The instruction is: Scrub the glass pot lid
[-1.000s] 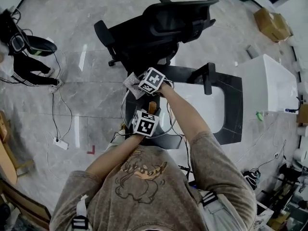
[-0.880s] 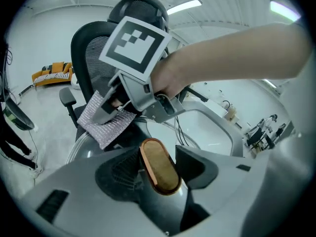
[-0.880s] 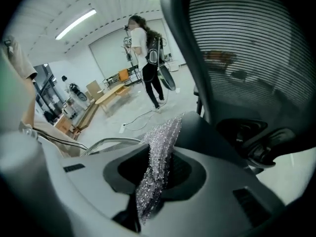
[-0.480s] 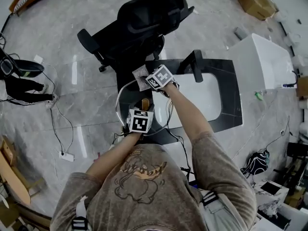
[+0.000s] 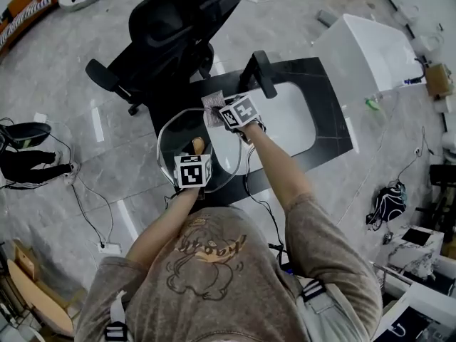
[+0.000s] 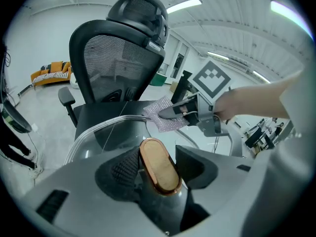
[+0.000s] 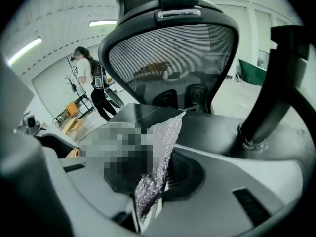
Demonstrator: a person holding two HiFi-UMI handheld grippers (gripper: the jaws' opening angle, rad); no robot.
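A black office chair stands on grey polished floor near cables.

Left claw on knob of glass lid, silvery cloth in right claw

Silvery glittering scrub cloth, tan lid knob, black mesh chair

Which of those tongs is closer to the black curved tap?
Right. The right tongs, pinching a silvery scrub cloth, sit near the black curved tap; the left tongs, gripping the brown knob of the glass pot lid, are farther back, toward the person.
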